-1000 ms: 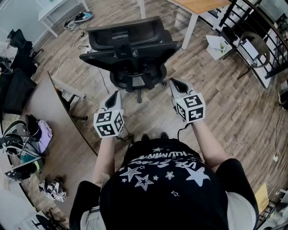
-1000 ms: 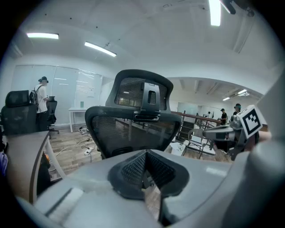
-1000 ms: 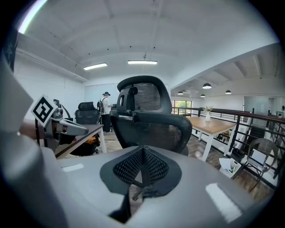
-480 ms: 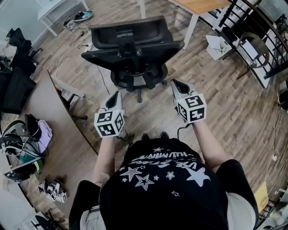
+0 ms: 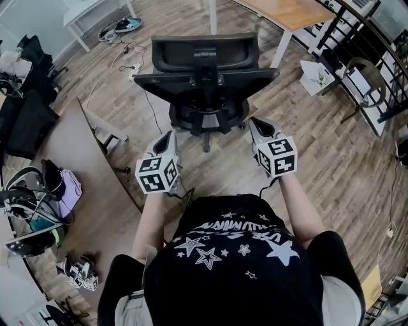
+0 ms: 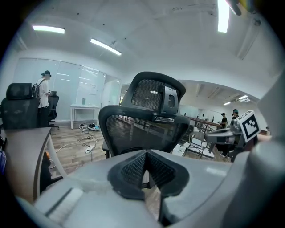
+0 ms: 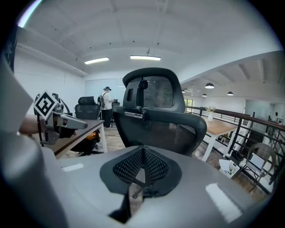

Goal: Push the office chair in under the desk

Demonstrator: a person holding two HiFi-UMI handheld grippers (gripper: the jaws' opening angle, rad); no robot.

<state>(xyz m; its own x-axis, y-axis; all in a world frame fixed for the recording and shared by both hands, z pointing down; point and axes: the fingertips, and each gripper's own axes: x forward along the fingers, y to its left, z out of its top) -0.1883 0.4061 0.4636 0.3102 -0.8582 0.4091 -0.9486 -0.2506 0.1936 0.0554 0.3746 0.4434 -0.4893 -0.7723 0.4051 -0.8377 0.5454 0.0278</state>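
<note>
Shut tight, holding nothing: L tongs (image 5: 167, 135) & R tongs (image 5: 256, 122). Near ahead of both, apart: office chair (image 5: 207, 70) back. Beyond, fwd-right of R tongs: desk (image 5: 290, 13).

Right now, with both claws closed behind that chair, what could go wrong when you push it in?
The shut left gripper and right gripper can only nudge, so the office chair might swivel and roll crooked into the white desk leg. It could also snag on the loose cables beside it.

black mesh-backed office chair (image 5: 207, 76) on matt wood-plank floor (image 5: 319, 146); orange wooden desk (image 5: 293, 13) top.
</note>
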